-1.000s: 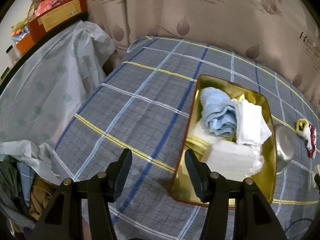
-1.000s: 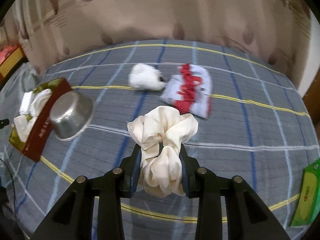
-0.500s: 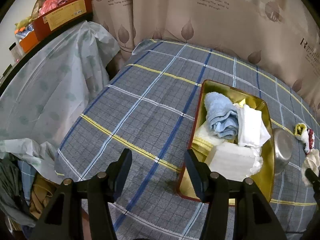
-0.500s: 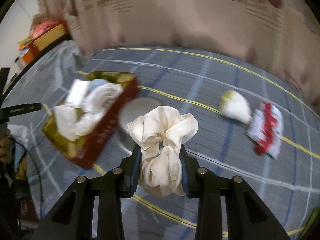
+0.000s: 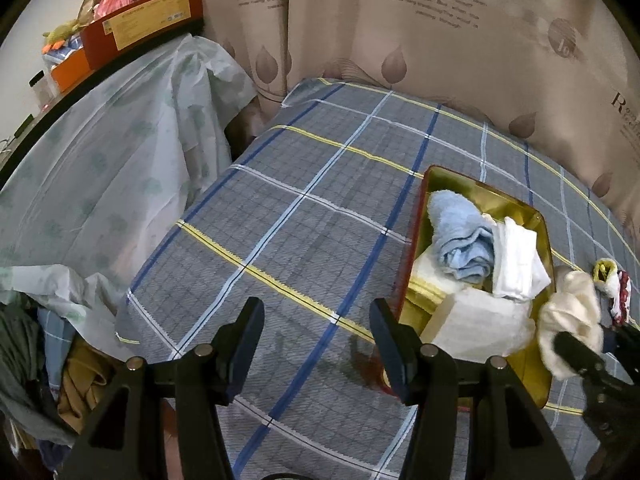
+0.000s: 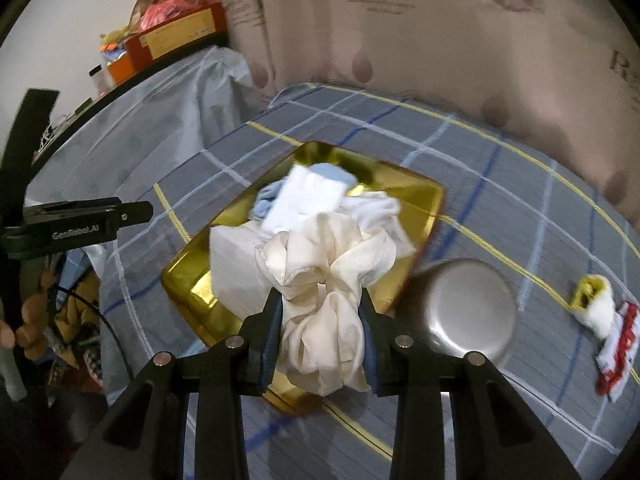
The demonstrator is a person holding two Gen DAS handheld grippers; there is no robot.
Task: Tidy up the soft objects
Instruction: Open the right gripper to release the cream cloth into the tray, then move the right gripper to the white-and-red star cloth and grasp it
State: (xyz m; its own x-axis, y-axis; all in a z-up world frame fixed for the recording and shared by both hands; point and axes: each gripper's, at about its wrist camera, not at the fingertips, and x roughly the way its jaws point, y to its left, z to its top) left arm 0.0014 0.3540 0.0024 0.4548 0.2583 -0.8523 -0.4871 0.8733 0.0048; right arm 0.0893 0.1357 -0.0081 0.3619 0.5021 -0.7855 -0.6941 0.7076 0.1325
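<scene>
1. A beige curtain [image 5: 440, 40] printed with brown leaves and lettering fills the top of the frame.
2. A grey plaid cloth [image 5: 320, 208] with blue, white and yellow lines covers the desk at centre.
3. At left, a pale translucent sheet [image 5: 100, 168] drapes over furniture.
4. Red and orange boxes [image 5: 136, 28] sit on a dark ledge, upper left.
5. Crumpled clothing [image 5: 48, 360] lies lower left.
</scene>
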